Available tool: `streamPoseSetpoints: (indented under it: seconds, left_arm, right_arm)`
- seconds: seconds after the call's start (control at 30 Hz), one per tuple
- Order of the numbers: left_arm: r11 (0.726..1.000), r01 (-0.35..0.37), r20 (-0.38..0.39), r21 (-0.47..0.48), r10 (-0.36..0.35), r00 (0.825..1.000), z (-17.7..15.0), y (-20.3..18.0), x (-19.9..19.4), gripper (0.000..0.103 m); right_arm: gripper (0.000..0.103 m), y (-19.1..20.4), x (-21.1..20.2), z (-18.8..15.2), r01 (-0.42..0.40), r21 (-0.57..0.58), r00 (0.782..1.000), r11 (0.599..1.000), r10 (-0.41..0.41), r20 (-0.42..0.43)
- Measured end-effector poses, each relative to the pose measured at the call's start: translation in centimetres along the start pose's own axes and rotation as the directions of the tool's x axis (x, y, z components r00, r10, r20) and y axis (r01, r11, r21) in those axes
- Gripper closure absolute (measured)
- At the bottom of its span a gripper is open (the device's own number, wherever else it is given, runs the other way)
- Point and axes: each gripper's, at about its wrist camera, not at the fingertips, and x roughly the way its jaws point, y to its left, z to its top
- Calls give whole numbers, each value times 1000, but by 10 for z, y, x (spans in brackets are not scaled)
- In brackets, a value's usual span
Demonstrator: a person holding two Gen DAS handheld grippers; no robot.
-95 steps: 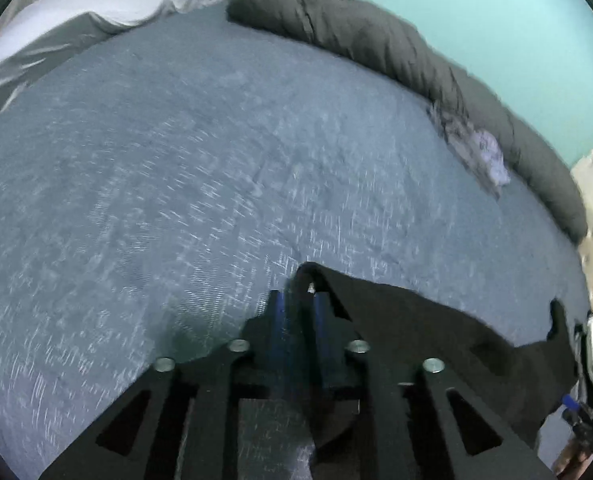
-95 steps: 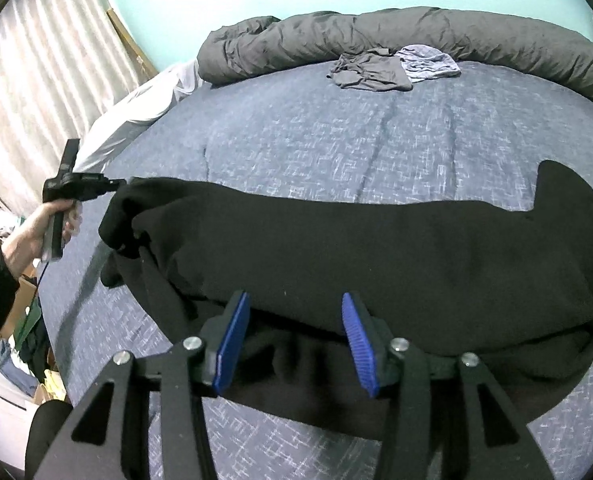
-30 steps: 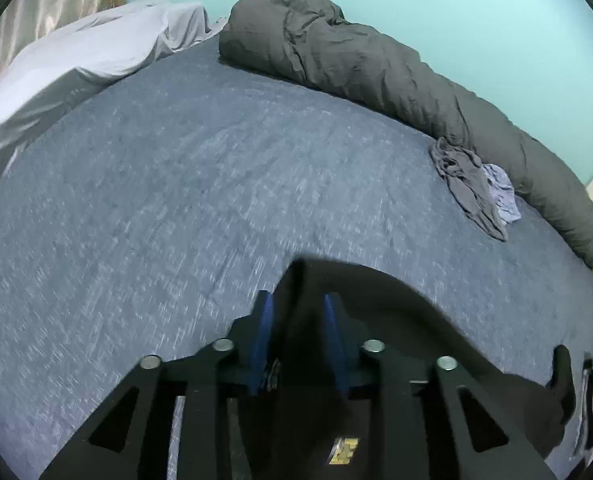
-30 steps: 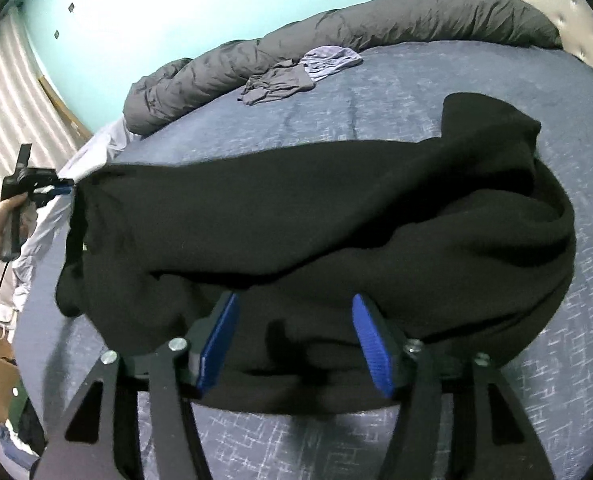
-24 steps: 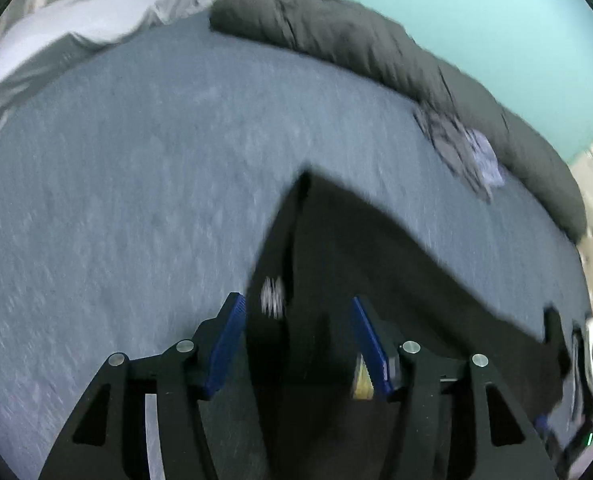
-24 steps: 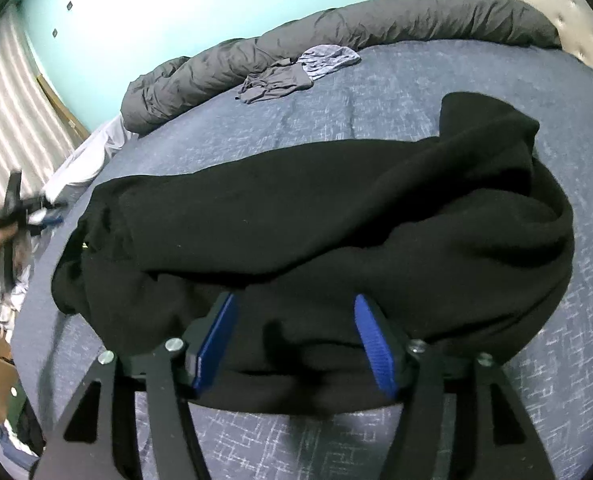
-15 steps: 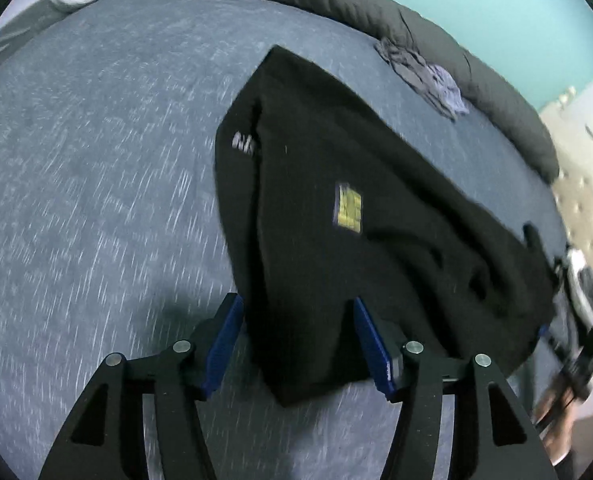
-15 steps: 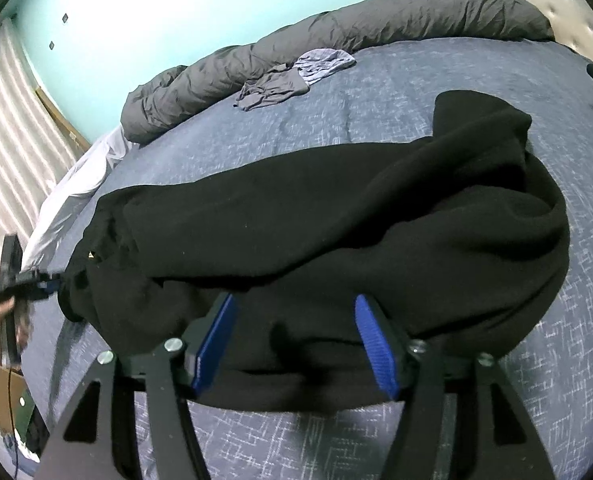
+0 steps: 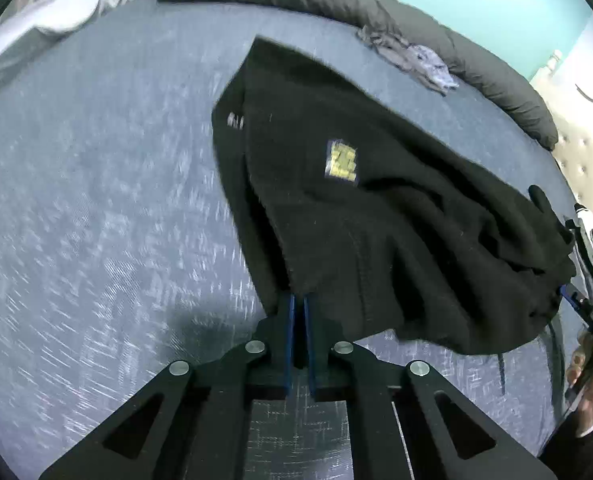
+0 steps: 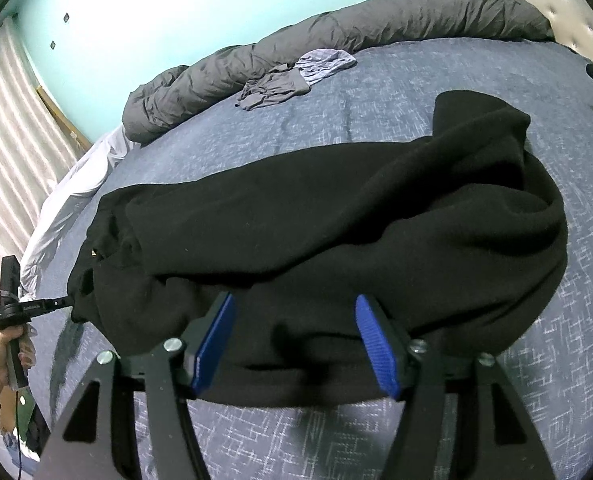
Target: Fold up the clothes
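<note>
The left gripper (image 9: 299,304) has its blue pads pressed together on the near edge of the black garment (image 9: 376,216), pinching a fold of it; in the right wrist view the same gripper (image 10: 66,302) shows at the garment's left end, held in a hand (image 10: 4,354). The right gripper (image 10: 294,344) has its blue pads (image 10: 376,346) spread wide apart, the garment's near hem lying between them, none of it clamped; whether the pads touch the cloth I cannot tell. The garment lies in a rumpled heap on the blue bedspread (image 10: 396,92), stretched sideways between the two grippers, a yellow patch (image 9: 341,163) showing on its upper face; beyond the garment the bedspread lies bare as far as a small grey and lilac pile of clothes (image 10: 292,76), which rests against the rolled grey duvet (image 10: 356,28) along the bed's far edge; behind the duvet stands a turquoise wall (image 10: 176,4).
</note>
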Motion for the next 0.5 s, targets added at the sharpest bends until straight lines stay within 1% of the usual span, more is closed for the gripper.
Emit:
streamPoseSetpoints:
  seconds: [0.07, 0.13, 0.23, 0.3, 0.33, 0.37, 0.4, 0.43, 0.5]
  left_arm:
    - [1000, -11, 19, 18, 10, 1000, 5, -4, -7, 100]
    - [999, -24, 39, 26, 23, 999, 11, -2, -15, 100]
    - [999, -46, 93, 21, 44, 995, 18, 4, -35, 101]
    - [999, -49, 119, 10, 47, 992, 25, 7, -48, 101]
    - [998, -56, 123, 11, 55, 991, 28, 9, -54, 101]
    - [998, -65, 128, 14, 63, 990, 29, 10, -58, 102]
    - [997, -74, 136, 16, 71, 988, 31, 11, -64, 102]
    - [997, -81, 145, 14, 78, 986, 33, 13, -69, 102]
    - [996, -93, 164, 9, 90, 982, 37, 17, -81, 102]
  right_arm:
    - [39, -1, -1, 1, -17, 6, 1000, 1000, 17, 1]
    - [39, 0, -1, 1, -64, 7, 998, 998, 64, 0]
    - [39, 1, 0, 0, -56, 3, 998, 998, 56, -4]
    - [39, -3, 3, -2, -82, 38, 996, 996, 83, -15]
    - [38, -8, 5, -2, -123, 72, 992, 990, 125, -23]
    - [35, -12, 7, -2, -165, 108, 985, 980, 169, -29]
    - [30, -17, 10, -3, -190, 142, 980, 972, 197, -33]
    - [28, -23, 12, -4, -205, 183, 976, 961, 215, -38]
    - [28, -30, 15, -5, -217, 227, 972, 950, 232, -42]
